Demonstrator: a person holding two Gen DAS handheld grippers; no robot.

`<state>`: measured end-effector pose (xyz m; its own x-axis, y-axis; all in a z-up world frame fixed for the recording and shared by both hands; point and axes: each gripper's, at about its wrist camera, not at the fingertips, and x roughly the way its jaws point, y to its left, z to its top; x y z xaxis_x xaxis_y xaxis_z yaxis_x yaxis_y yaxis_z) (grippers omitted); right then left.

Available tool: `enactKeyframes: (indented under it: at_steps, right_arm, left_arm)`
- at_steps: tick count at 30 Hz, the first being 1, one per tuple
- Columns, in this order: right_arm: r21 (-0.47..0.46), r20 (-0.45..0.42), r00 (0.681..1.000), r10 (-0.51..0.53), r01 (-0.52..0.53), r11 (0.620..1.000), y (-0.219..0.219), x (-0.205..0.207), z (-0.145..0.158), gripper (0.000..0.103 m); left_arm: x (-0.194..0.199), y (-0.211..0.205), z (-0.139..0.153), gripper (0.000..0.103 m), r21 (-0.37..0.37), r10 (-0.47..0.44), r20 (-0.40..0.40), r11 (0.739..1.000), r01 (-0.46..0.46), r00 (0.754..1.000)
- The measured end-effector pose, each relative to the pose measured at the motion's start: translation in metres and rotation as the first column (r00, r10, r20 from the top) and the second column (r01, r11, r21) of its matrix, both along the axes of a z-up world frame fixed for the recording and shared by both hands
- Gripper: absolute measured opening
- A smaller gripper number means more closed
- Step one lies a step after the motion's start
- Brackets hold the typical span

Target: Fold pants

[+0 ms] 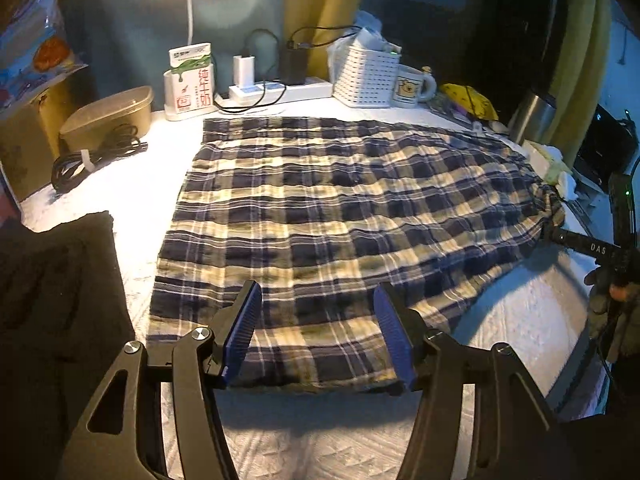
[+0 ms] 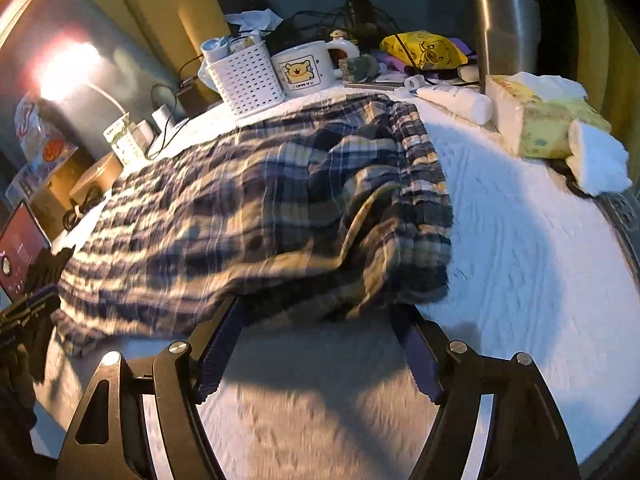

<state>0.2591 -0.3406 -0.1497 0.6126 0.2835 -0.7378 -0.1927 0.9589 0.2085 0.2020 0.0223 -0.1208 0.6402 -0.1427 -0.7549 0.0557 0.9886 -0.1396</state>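
Plaid pants (image 1: pixel 340 216) lie spread flat on the white desk (image 1: pixel 132 184), waistband toward the right side, hems w/ the near edge under the left hand-held gripper (image 1: pixel 316 336). That gripper's jaws are wide apart, holding nothing, straddling the near fabric edge. The right hand-held gripper (image 2: pixel 320 354) is also spread wide; the bunched waistband end of the pants (image 2: pixel 256 216) droops over its fingertips, but I see no pinch, though motion blur there makes contact hard to judge.

Step in hand, as I read it: lining up both grippers on the near long edge, prob. before the first fold. Next move calls for closing each pair of jaws on the cloth, both layers if possible, then lifting evenly so the plaid doesn't skew, and clearing the basket (image 1: pixel 366 74) and mug (image 1: pixel 412 84) at the back.

Writing: milk carton (image 1: pixel 190 86) shows red Chinese characters, approx. "纯牛奶"; mug (image 2: pixel 304 68) has a bear cartoon w/ "LOVE U"; right gripper's body reads "DAS" in the left wrist view.
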Motion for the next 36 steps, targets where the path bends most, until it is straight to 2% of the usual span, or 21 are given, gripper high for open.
enactKeyframes:
  at_steps: [6,11,13,14,15,16,18,23,31,36]
  right_arm:
    - [0.097,-0.013,1.000,-0.019,0.020,0.995,-0.009,0.030,0.002,0.077]
    - [0.232,-0.020,0.998,-0.062,0.065,0.971,-0.023,0.053,0.002,0.077]
    - [0.252,-0.010,0.997,-0.074,0.075,0.965,-0.025,0.060,0.001,0.076]
    - [0.249,-0.005,0.997,-0.081,0.080,0.965,-0.025,0.062,0.002,0.068]
    - [0.239,-0.002,0.996,-0.090,0.088,0.967,-0.025,0.065,0.002,0.039]
    - [0.229,-0.007,0.996,-0.093,0.092,0.969,-0.025,0.068,0.001,0.028]
    - [0.226,-0.005,0.996,-0.084,0.083,0.970,-0.025,0.071,-0.001,0.019]
    - [0.184,0.039,0.995,-0.094,0.085,0.979,-0.034,0.068,0.008,0.015]
    - [0.121,0.098,0.978,-0.183,0.171,0.978,-0.073,0.062,0.033,0.014]
    - [0.079,0.153,0.972,-0.178,0.167,0.983,-0.070,0.053,0.058,0.014]
  left_arm:
    - [0.013,0.007,0.004,0.059,0.012,0.039,0.002,0.999,-0.039,0.999]
    - [0.021,0.010,0.009,0.060,0.024,0.051,0.005,0.998,-0.052,0.999]
    - [0.023,0.009,0.010,0.060,0.027,0.054,0.004,0.998,-0.054,0.999]
    - [0.025,0.009,0.010,0.060,0.028,0.056,0.001,0.998,-0.056,0.998]
    - [0.026,0.008,0.009,0.060,0.028,0.056,-0.001,0.998,-0.056,0.998]
    - [0.026,0.007,0.009,0.060,0.028,0.056,-0.003,0.998,-0.056,0.998]
    - [0.028,0.005,0.010,0.060,0.029,0.057,-0.003,0.998,-0.056,0.998]
    - [0.031,0.004,0.015,0.060,0.026,0.052,0.010,0.998,-0.052,0.999]
    - [0.030,0.004,0.019,0.060,0.018,0.043,0.030,0.999,-0.044,0.999]
    - [0.026,0.013,0.022,0.060,0.008,0.048,0.054,0.999,-0.049,0.997]
